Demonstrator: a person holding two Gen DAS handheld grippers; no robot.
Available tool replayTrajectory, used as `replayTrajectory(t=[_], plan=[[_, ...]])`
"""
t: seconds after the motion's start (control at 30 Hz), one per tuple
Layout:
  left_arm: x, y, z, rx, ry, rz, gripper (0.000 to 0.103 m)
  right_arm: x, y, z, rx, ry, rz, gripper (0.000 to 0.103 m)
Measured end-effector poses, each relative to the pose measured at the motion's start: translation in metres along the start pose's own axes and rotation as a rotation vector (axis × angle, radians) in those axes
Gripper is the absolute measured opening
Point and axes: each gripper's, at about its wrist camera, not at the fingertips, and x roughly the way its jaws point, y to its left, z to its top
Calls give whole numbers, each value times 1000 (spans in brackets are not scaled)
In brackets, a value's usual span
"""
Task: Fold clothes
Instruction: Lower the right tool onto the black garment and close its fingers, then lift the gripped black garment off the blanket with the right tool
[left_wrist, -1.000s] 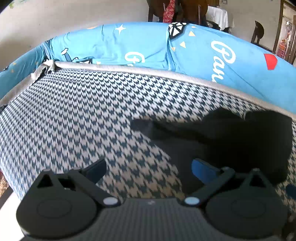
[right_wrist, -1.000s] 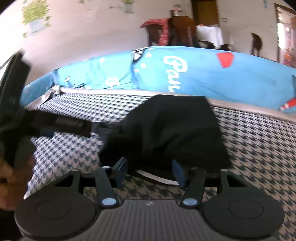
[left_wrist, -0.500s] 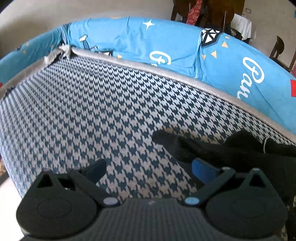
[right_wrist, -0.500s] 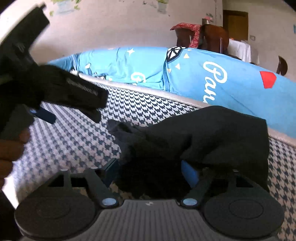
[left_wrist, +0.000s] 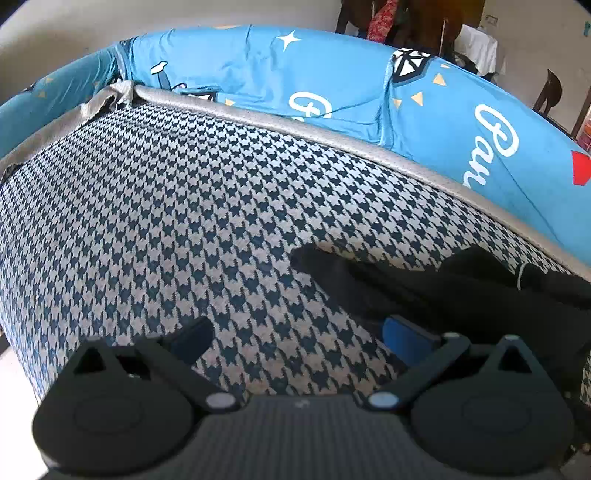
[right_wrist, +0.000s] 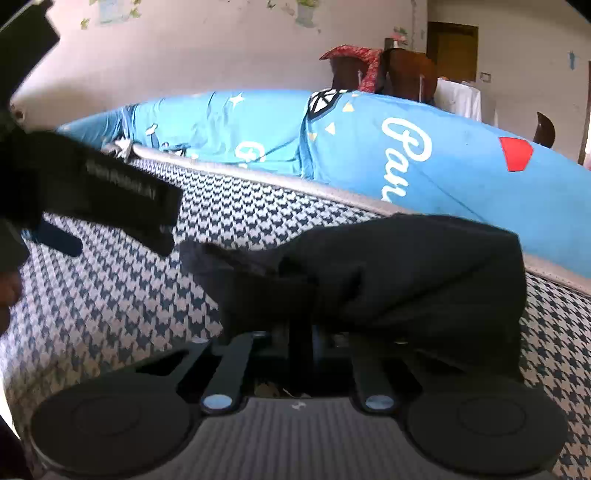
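Note:
A black garment (right_wrist: 406, 273) lies bunched on the houndstooth cushion (right_wrist: 122, 306). My right gripper (right_wrist: 299, 332) is shut on its near edge, and the cloth hides the fingertips. In the left wrist view the same black garment (left_wrist: 461, 291) sits at the lower right. My left gripper (left_wrist: 295, 336) stands open over the cushion (left_wrist: 184, 229), its blue right finger (left_wrist: 404, 334) against the garment's edge and nothing between the fingers. The left gripper's body (right_wrist: 110, 192) also shows at the left of the right wrist view, above the cushion.
A blue printed sheet (left_wrist: 332, 85) covers the backrest behind the grey piping (left_wrist: 332, 136). A hand (right_wrist: 7, 291) shows at the left edge. Dark wooden chairs (right_wrist: 399, 70) with red cloth and a white-covered table stand by the far wall.
My right gripper has shut on the black garment's near edge; it was open around the cloth before. My left gripper stayed open and swung left, so the garment slid to the right of its view.

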Motion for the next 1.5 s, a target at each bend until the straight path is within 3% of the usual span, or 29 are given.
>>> replayTrajectory(t=[0.3,0.47,0.8,0.93,1.07,1.13,1.33,1.5], plan=[[-6,-12,-4,37,-47,-6,103,-33,-31,17,115,-82,-81,10],[-7,-20,-7,65,-56,-16,103,-48,-59,26,187,-126,-183,10],[-5,-40,-17,129,-48,-31,103,-77,-119,23,336,-119,-387,10],[-5,-47,-20,146,-42,-48,103,-86,-140,17,389,-77,-436,10],[-5,-54,-22,159,-38,-61,103,-94,-150,14,399,-59,-409,11],[-5,-58,-24,165,-37,-66,103,-100,-148,14,372,-66,-386,21],[-5,-68,-28,184,-33,-76,103,-119,-143,14,287,-104,-373,28],[-2,-75,-31,186,-25,-81,103,-123,-136,12,252,-133,-253,35]])
